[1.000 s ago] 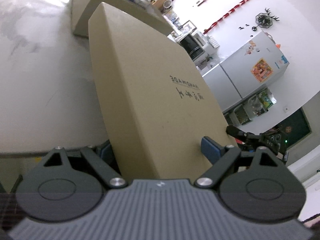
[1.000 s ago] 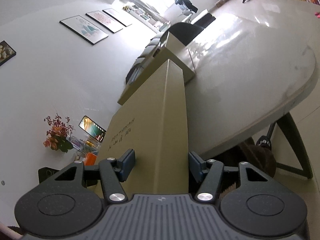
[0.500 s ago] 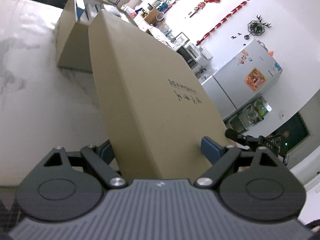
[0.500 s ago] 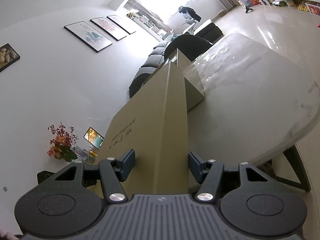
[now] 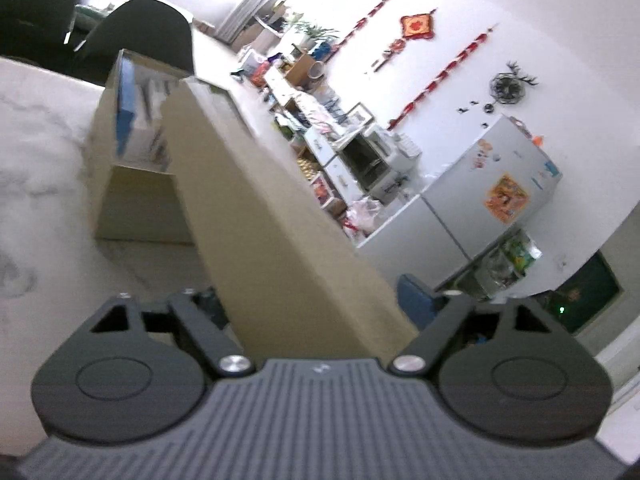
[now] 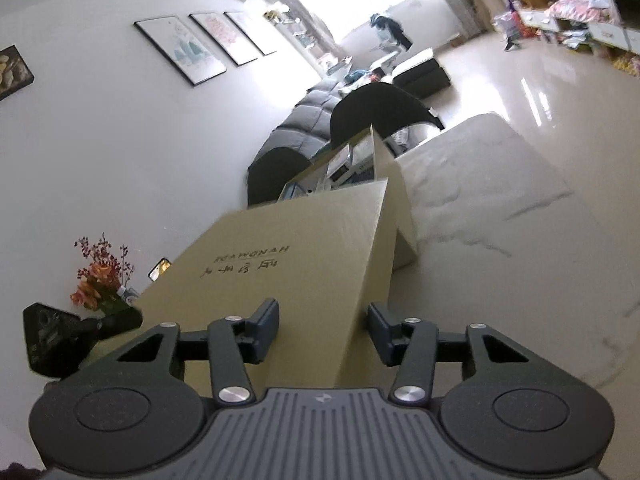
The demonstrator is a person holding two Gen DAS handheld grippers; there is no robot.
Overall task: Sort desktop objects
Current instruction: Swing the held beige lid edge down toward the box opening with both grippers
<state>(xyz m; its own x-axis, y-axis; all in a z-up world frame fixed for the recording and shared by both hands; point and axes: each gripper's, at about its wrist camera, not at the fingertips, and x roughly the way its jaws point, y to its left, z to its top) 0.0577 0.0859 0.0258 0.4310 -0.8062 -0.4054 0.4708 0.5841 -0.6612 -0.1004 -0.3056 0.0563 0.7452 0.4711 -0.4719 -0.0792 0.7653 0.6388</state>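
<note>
Both sets of jaws have just been closing, each with the tan box lid [image 5: 276,240] between its blue pads. On the left gripper [image 5: 308,308] the jaws stand at a medium width astride the lid's near end; its right pad [image 5: 416,300] sits just beside the lid's edge with a sliver of gap showing, and its left pad is hidden behind the cardboard, so contact cannot be told. On the right gripper [image 6: 322,332] the jaws are narrower, straddling the lid's folded corner, the left pad [image 6: 266,328] lying against the printed top face, the right pad [image 6: 384,332] just off the side wall. Beyond the lid's far end, the open box base [image 5: 136,196] rests on the pale marbled table [image 5: 44,184], with blue and white items inside it. Dark chair backs [image 5: 144,36] stand behind it.
</note>
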